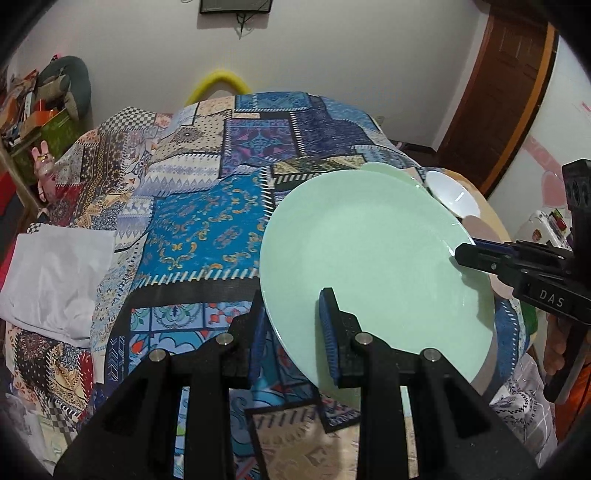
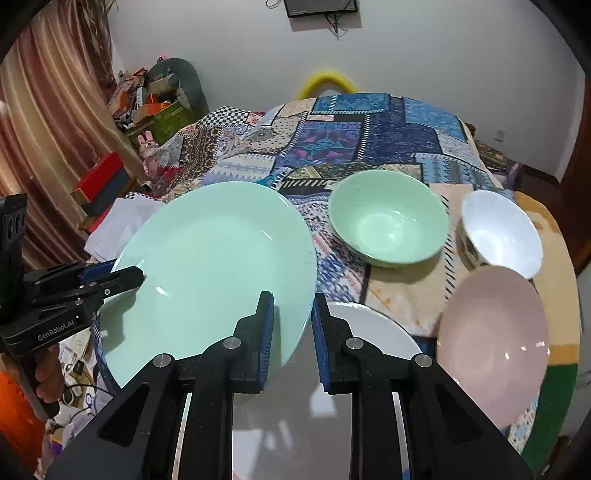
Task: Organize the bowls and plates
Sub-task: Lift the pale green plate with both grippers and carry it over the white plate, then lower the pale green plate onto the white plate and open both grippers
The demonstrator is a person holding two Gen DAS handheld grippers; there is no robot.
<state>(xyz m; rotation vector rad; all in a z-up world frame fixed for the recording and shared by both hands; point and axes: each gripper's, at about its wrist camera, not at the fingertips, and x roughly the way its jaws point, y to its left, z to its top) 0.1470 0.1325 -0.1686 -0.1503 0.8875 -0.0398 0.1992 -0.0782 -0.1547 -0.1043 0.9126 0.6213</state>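
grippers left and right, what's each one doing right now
left gripper: closed on the rim of the green plate.
right gripper: closed on the same green plate's opposite rim.

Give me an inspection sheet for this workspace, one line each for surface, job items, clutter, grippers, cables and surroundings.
Surface: patchwork cloth covering a table.
Job's things: green plate held up between both grippers; green bowl, white bowl, pink plate and white plate on the cloth.
Clutter: white crumpled sheet at the table's left edge.
Grippers: left gripper and right gripper each clamp the green plate's rim.
Cables: wires dangling under a wall-mounted screen.
Surroundings: curtain, stacked boxes, wooden door.
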